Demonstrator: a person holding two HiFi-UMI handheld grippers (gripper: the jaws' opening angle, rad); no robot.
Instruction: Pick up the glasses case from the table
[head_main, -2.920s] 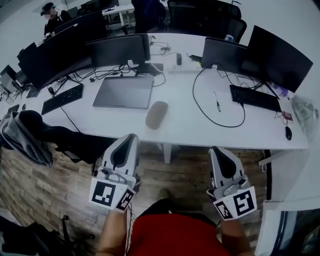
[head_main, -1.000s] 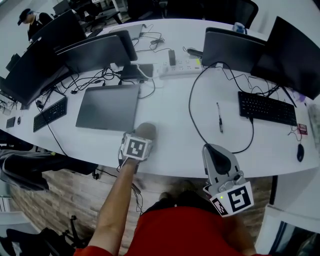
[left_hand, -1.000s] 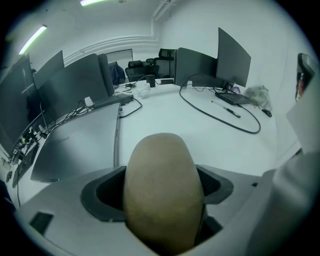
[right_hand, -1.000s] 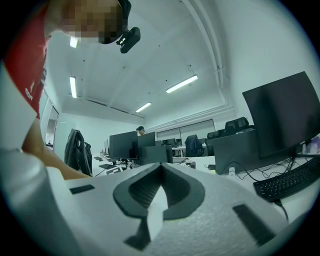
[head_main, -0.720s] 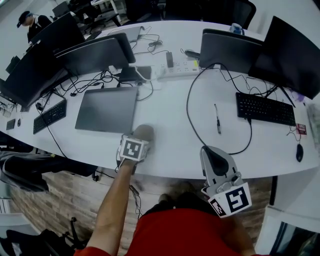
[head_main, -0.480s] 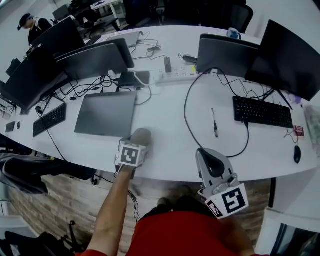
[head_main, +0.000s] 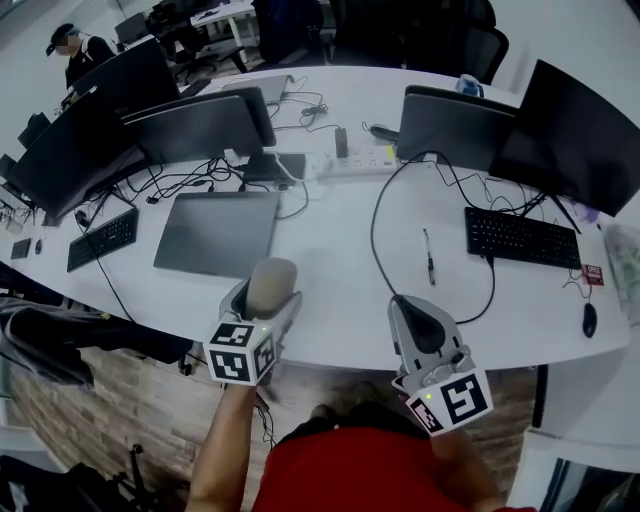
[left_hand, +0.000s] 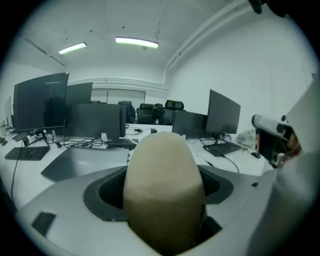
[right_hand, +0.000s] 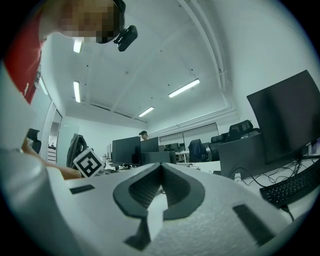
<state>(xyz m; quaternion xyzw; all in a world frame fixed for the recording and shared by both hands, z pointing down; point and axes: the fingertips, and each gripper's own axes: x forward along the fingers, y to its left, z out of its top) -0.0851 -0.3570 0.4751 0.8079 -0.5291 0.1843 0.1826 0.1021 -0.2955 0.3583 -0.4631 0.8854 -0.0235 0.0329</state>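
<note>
Jaws of left gripper (head_main: 265, 302) clamped on the glasses case (head_main: 271, 284); its rounded beige end sticks out past the jaw tips. Case is over the near edge of the white table (head_main: 330, 235), just in front of the closed laptop (head_main: 217, 232), apparently clear of the surface. Right gripper (head_main: 408, 312): jaws pressed together, nothing between them, at the table's near edge.

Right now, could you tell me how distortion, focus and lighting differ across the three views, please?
Head view: sharp and evenly lit, though the wide lens bows the table edge. Left gripper view: fisheye with black corners; the glasses case looms soft up close. Right gripper view: same black corners, bright ceiling strips.
</note>
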